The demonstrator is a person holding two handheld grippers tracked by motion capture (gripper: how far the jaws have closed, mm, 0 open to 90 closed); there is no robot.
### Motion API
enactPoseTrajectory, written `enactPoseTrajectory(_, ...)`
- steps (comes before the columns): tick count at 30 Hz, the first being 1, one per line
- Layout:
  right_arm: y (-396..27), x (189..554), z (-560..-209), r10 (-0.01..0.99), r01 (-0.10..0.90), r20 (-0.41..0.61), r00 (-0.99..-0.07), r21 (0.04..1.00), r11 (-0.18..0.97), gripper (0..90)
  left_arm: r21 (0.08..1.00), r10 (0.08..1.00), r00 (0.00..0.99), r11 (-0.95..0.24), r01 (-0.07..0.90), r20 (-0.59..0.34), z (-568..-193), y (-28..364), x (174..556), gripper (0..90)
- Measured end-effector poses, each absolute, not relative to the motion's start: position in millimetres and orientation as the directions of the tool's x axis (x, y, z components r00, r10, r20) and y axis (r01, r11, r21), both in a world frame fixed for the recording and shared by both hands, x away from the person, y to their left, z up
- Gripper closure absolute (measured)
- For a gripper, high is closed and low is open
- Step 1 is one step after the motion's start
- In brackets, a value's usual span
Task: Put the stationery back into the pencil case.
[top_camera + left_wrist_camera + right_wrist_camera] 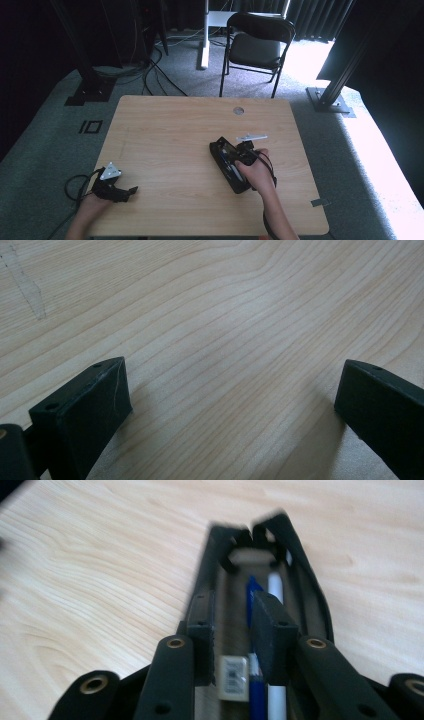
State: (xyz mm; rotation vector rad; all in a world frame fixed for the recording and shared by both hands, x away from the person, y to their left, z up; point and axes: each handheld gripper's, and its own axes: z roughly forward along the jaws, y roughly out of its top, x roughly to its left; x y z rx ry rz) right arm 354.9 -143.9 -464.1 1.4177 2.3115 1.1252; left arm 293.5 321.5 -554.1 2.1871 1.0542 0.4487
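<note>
Right claw (235, 640), jaws narrowly parted inside open pencil case (230, 164), probably releasing blue pen (254, 592); next, withdraw; left claw (230, 405) agape

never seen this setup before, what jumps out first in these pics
The open black pencil case right of the table's middle draws the eye, with the right tongs reaching into it. Inside lie a blue pen, a white pen and a small white eraser. Near the front left corner, the left tongs rest open over bare wood.

High cam looks down on table (165, 150); tool cams close, sharing its wood.
</note>
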Motion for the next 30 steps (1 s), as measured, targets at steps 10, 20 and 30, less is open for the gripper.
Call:
enactPoseTrajectory(10,-158,365,-450,0.837,0.627,0.178,-0.518,0.744,0.23,61.1,0.69,0.787,0.616,-0.457,0.561,0.021,-554,321,293,1.6)
enactPoseTrajectory(20,-179,376,-450,0.875,0.605,0.141,-0.463,0.772,0.196,49.7,0.69,0.787,0.616,-0.457,0.561,0.021,-554,321,293,1.6)
enactPoseTrajectory(30,-204,382,-458,0.908,0.608,0.117,-0.402,0.775,0.169,42.1,0.69,0.787,0.616,-0.457,0.561,0.021,-554,321,293,1.6)
